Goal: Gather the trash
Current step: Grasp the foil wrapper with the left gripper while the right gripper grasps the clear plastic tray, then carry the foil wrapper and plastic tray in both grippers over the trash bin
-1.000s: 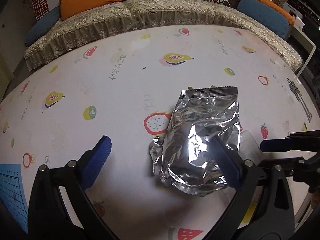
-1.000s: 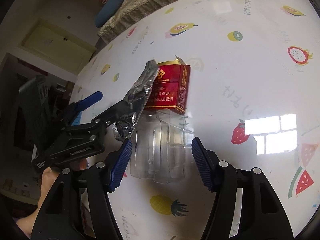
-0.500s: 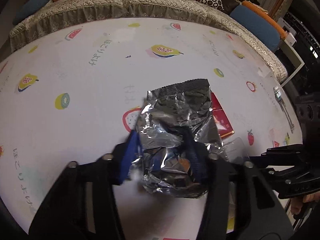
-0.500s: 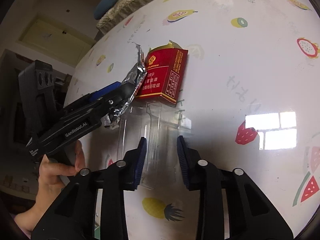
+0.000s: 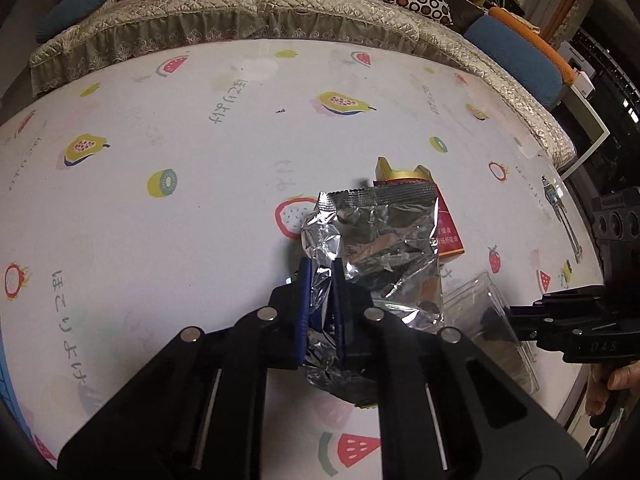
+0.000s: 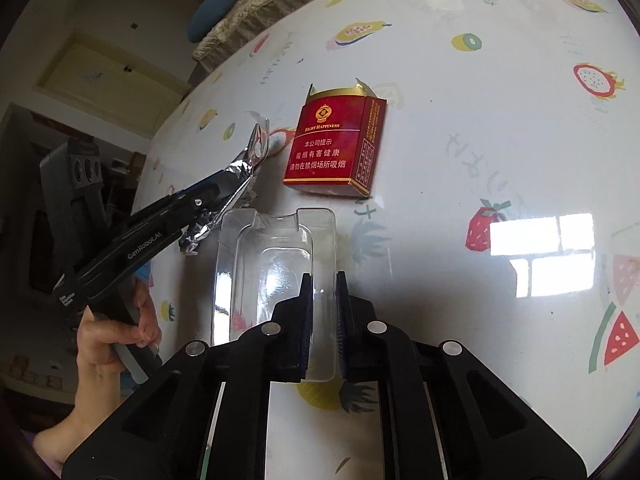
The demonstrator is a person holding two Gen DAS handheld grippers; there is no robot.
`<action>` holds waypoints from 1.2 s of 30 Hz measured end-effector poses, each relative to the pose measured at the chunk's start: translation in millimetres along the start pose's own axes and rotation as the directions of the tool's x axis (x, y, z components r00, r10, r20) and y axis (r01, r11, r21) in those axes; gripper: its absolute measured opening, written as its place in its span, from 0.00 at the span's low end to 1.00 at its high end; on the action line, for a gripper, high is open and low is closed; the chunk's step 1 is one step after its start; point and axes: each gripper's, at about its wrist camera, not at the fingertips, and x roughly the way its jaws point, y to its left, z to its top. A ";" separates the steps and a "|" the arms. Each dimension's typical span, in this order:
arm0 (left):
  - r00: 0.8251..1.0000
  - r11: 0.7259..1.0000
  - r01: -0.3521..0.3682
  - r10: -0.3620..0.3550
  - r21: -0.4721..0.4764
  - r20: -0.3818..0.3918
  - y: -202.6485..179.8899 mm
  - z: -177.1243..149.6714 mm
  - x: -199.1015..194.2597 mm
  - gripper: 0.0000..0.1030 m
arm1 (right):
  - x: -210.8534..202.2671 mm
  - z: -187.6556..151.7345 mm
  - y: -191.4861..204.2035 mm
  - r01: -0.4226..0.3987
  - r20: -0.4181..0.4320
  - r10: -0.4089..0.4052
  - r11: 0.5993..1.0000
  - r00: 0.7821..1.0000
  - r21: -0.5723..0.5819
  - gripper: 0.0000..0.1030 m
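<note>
My left gripper (image 5: pixel 320 276) is shut on a crumpled silver foil bag (image 5: pixel 384 248), held just above the table. The bag also shows edge-on in the right wrist view (image 6: pixel 244 168), in the left gripper (image 6: pixel 224 192). My right gripper (image 6: pixel 323 284) is shut on the edge of a clear plastic blister tray (image 6: pixel 272 264); the tray also shows in the left wrist view (image 5: pixel 488 320), where the right gripper's tips are hidden behind the tray. An open red cigarette pack (image 6: pixel 336 144) lies flat on the table beyond the tray, partly hidden behind the bag in the left wrist view (image 5: pixel 448 232).
The table wears a white fruit-print cloth (image 5: pixel 200 160). A sofa with a quilted beige cover (image 5: pixel 280 12) and orange and blue cushions runs along the far edge. A blue sheet (image 5: pixel 4 376) shows at the table's left edge.
Both grippers have closed: the left on the foil bag, which is lifted and crumpled, the right on the clear tray. The cigarette pack is uncovered.
</note>
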 end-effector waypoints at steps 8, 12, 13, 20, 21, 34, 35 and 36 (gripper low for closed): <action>0.999 1.000 -0.002 0.002 0.005 0.042 -6.5 -8.7 -34.8 0.08 | -33.8 -16.0 12.1 0.000 0.045 0.000 1.000 0.999 -0.001 0.11; 0.997 1.000 -0.004 0.002 0.022 0.072 -16.1 -16.3 -60.4 0.08 | -56.3 -31.9 21.2 -0.007 0.077 0.008 1.000 0.997 -0.004 0.11; 0.997 1.000 -0.001 -0.001 0.029 0.078 -19.0 -19.3 -66.8 0.08 | -62.4 -36.5 21.8 -0.005 0.084 0.006 1.000 0.996 -0.006 0.11; 0.994 0.995 0.029 -0.039 0.097 0.106 -53.7 -43.1 -111.8 0.08 | -110.7 -86.3 28.7 -0.009 0.139 0.009 1.000 0.990 -0.002 0.11; 0.993 0.993 0.036 -0.047 0.111 0.106 -61.0 -48.9 -117.0 0.08 | -116.3 -94.3 28.5 -0.005 0.146 0.005 1.000 0.989 0.003 0.11; 0.987 0.958 0.120 -0.143 0.259 0.072 -155.6 -113.7 -143.8 0.08 | -193.5 -216.4 -17.9 -0.012 0.268 -0.020 0.993 0.963 0.118 0.11; 0.986 0.954 0.132 -0.156 0.270 0.067 -163.6 -117.7 -145.4 0.08 | -200.6 -227.8 -24.1 -0.014 0.280 -0.023 0.991 0.960 0.130 0.11; 0.984 0.947 0.146 -0.169 0.286 0.060 -174.0 -122.0 -146.7 0.08 | -204.6 -236.8 -28.2 -0.015 0.288 -0.027 0.990 0.957 0.141 0.11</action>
